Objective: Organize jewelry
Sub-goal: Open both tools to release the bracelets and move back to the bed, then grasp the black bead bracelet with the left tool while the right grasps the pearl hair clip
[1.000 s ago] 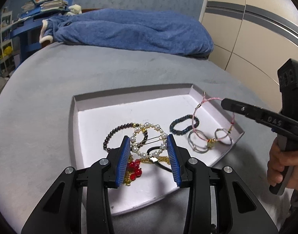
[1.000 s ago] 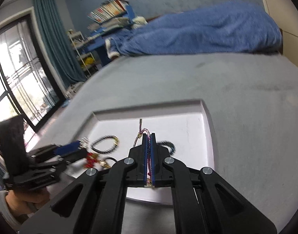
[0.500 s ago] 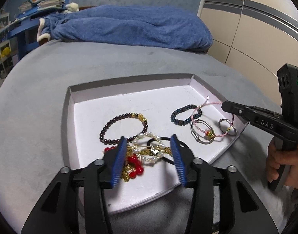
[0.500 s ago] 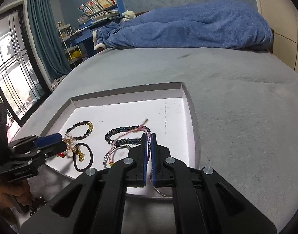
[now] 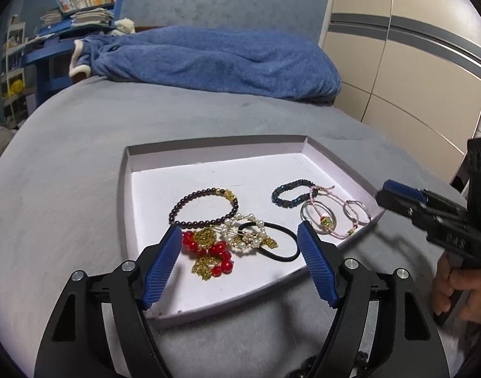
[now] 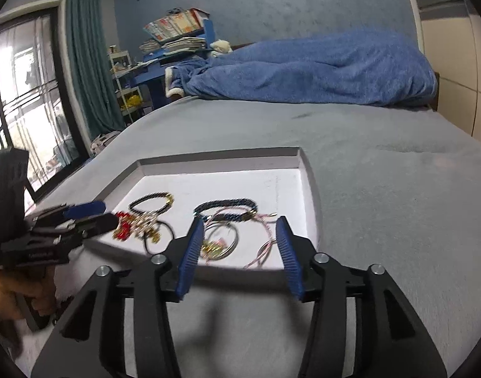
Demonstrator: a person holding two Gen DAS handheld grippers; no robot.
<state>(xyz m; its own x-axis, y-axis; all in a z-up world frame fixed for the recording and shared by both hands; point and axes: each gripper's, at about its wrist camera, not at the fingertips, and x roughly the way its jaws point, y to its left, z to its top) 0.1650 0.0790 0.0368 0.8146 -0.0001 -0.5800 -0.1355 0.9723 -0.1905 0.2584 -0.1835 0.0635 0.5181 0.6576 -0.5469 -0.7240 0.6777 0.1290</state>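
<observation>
A shallow white tray (image 5: 209,170) (image 6: 215,173) lies on the grey bed and holds the jewelry. In it are a dark bead bracelet (image 5: 202,208), a pearl ring piece (image 5: 245,234), red beads with gold chain (image 5: 209,252), a black hair tie (image 5: 278,242), a blue bead bracelet (image 5: 291,193) (image 6: 224,208), silver hoops (image 5: 319,220) and a pink cord bracelet (image 5: 350,217) (image 6: 265,245). My left gripper (image 5: 239,236) is open and empty over the tray's near part. My right gripper (image 6: 240,230) is open and empty at the tray's near right corner; it also shows in the left wrist view (image 5: 398,195).
A blue blanket (image 5: 215,60) lies at the far end of the bed. Cream wardrobe doors (image 5: 398,63) stand on the right. A blue shelf with books (image 6: 177,41) and a window with a teal curtain (image 6: 83,56) are on the left.
My right gripper opened and let go of the pink cord bracelet, which now lies in the tray. Both grippers drew back from the tray.
</observation>
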